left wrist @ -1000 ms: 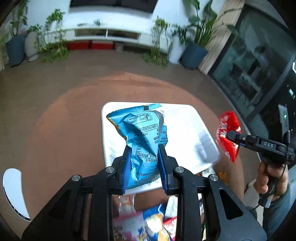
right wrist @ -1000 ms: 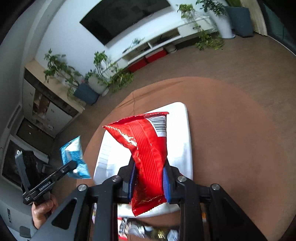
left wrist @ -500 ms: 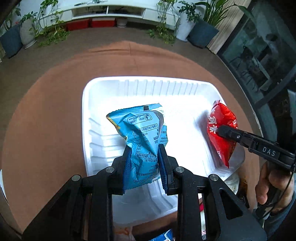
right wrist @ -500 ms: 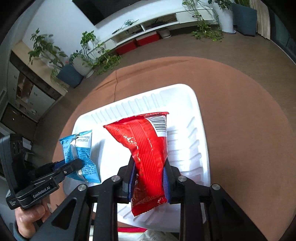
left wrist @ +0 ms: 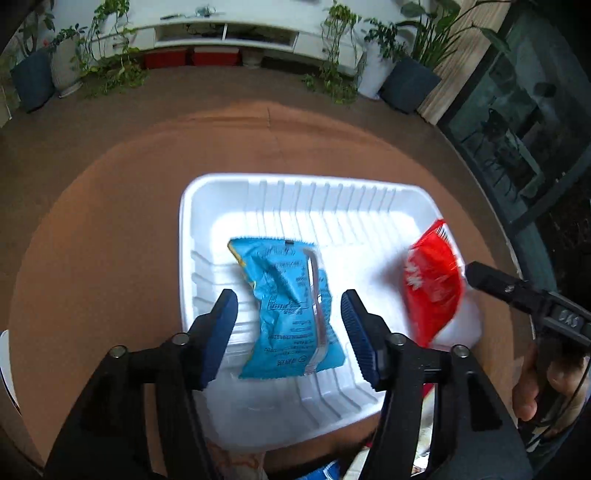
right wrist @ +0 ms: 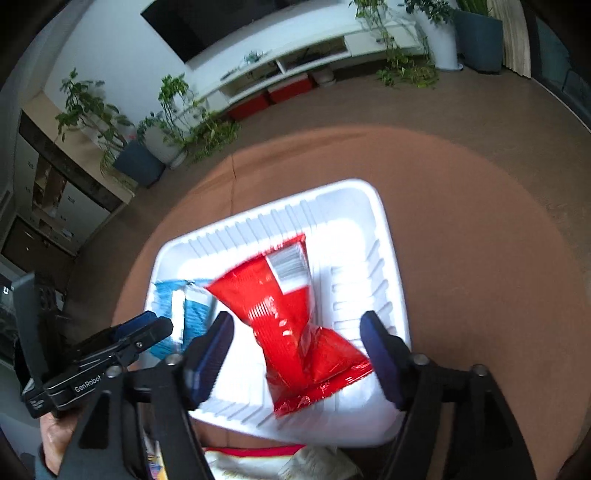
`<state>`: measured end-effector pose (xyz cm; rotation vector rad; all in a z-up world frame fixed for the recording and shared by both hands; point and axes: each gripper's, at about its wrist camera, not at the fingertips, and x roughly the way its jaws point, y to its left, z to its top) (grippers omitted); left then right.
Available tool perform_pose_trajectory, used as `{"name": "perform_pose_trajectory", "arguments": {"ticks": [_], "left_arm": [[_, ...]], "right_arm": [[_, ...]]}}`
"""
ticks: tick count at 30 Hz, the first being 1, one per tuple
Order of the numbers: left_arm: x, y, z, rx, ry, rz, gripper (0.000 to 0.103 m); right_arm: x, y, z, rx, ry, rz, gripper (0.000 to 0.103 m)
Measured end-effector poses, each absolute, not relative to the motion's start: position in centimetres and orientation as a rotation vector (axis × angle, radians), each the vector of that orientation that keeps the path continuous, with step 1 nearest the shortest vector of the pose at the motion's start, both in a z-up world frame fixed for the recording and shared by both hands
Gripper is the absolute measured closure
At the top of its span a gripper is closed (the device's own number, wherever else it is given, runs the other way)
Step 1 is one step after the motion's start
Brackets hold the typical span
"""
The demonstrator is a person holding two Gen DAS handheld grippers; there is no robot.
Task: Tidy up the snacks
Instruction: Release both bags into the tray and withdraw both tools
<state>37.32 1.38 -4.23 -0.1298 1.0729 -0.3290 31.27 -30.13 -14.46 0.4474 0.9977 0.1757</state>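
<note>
A white ribbed tray (left wrist: 258, 192) (right wrist: 354, 195) sits on a round brown table. The blue snack packet (left wrist: 291, 306) (right wrist: 192, 306) lies in the tray's left half, free of the pads. My left gripper (left wrist: 290, 314) hovers over it with its jaws opening, and the packet lies between and below them. The red snack packet (right wrist: 295, 325) (left wrist: 432, 288) is blurred and dropping into the tray's right half. My right gripper (right wrist: 297, 336) has its jaws opening too, with the red packet loose between them.
More snack packets (right wrist: 266, 461) (left wrist: 325, 470) lie at the table's near edge, below the tray. A person's hand (left wrist: 535, 384) (right wrist: 55, 439) holds each gripper's handle. Plants (left wrist: 110, 66) and a white TV bench (left wrist: 229, 33) stand on the floor beyond the table.
Both grippers, shut on their packets before, have opened. The blue packet fell flat into the tray and the red one is falling. Both hands came down over the tray from behind it.
</note>
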Motion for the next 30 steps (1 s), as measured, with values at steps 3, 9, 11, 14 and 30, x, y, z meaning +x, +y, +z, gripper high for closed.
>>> {"name": "perform_pose_trajectory", "arguments": {"ticks": [3,9,11,14,30], "left_arm": [[35.8,2.2,-2.0,-0.148,1.019,-0.354,0.031],[29.3,4.4,2.8,-0.124,0.834,-0.383,0.000],[26.6,5.3,4.0,-0.144,0.732,-0.375,0.000],[21.4,7.1,4.8,-0.151,0.635,-0.335,0.000],[4.5,10.5,-0.8,-0.260,0.751,-0.262,0.000]], "right_arm": [[29.3,-31.2,-11.7,0.490,0.919,0.178,0.017],[22.4,-32.3,-6.3,0.525,0.675,0.277,0.000],[19.9,-32.3,-5.4,0.563,0.619,0.356,0.000],[15.7,-32.5,-5.1,0.615,0.528,0.393,0.000],[3.2,-31.7,-13.5,0.670,0.786,0.216,0.004]]}}
